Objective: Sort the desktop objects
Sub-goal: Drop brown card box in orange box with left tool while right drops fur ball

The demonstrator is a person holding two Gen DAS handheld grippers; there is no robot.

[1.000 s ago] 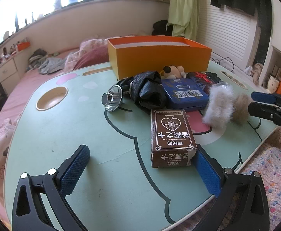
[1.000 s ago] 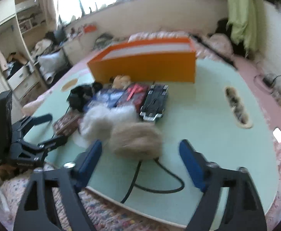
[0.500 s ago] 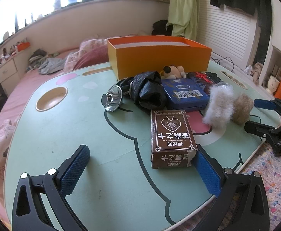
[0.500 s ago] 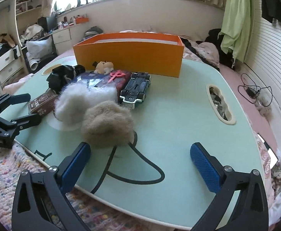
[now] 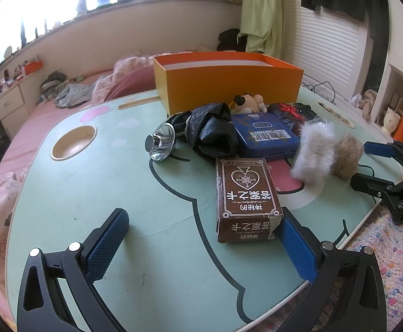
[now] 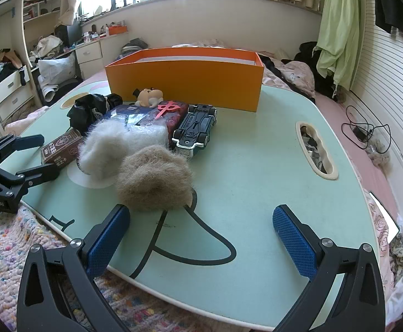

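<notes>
Change since earlier frames: your right gripper has just been opening and its jaws now stand fully apart with nothing between them; seen from the left wrist, it has drawn back from the fluffy balls toward the table edge. Your left gripper has not shifted.
Left gripper: your jaws stand wide apart, low over the mint-green table. The right pad sits just beside the near corner of the brown card box; you cannot tell whether it touches. Nothing is clamped.
Right gripper: the left pad sits just in front of the tan fluffy ball; no contact is visible.
Near items: the tan fluffy ball touches the white fluffy ball. The brown card box lies flat to their left in the right wrist view.
Middle items: you see a silver funnel-shaped piece, a crumpled black bag, a blue tin, a dark red pouch with a red character piece on it, and an upturned black toy car.
Far items: a small plush figure lies just in front of the open orange box, which stands at the far side of the table.
</notes>
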